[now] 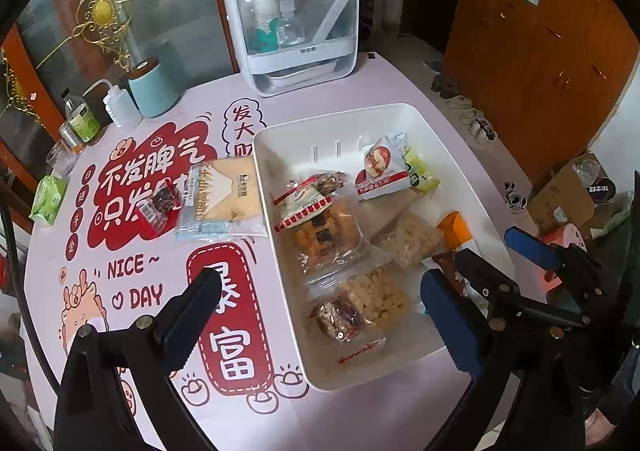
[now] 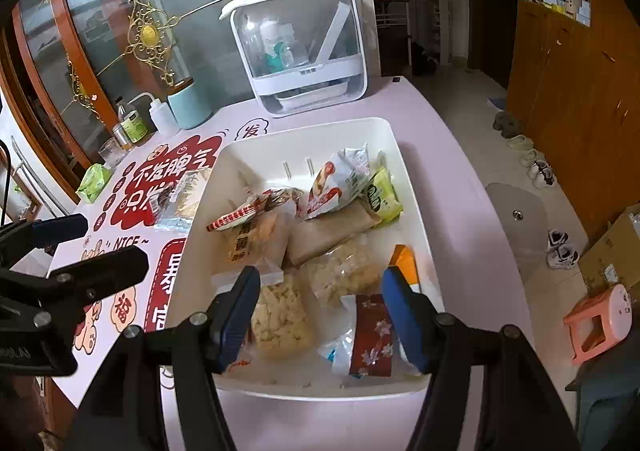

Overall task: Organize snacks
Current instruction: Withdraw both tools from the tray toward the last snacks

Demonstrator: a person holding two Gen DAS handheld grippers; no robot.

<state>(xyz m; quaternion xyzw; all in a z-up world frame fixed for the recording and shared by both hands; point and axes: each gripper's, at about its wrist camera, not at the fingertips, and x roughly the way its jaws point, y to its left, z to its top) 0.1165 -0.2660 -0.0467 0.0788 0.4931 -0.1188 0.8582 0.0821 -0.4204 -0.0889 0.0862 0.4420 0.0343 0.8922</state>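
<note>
the jaws of the left gripper (image 1: 316, 307) stand spread wide with nothing pinched, one finger over the printed counter (image 1: 160, 275) and the other over the near corner of the white bin (image 1: 280, 251). in the left wrist view, most snacks already lie in the bin: a red-striped packet (image 1: 302, 207), an orange puff bag (image 1: 326, 241), two clear bags of pale puffs and a small date packet (image 1: 340, 319) near the front. two things are still out on the counter: a flat cracker pack (image 1: 224, 197) lying against the bin's left wall, and a small red-labelled packet (image 1: 160, 207) just beside it. the risk here is that a reach for the cracker pack scrapes the bin wall, or pins the pack flat so the fingers slide over its slick film. the right gripper (image 1: 480, 263) crowds the bin's far edge, so a crossing move could knock the two tools together.

in the right wrist view, the right gripper's jaws are partly spread and empty, hovering above a clear puff bag (image 2: 280, 315) and a dark red packet with flowers (image 2: 372, 335). closing low from here could crush the puffs or catch two wrappers at once. the left gripper (image 2: 94, 249) shows at the left edge, over the counter. the green packet (image 2: 382, 197) and apple-printed bag (image 2: 332, 187) lean loosely at the back and may topple if the bin is nudged.
</note>
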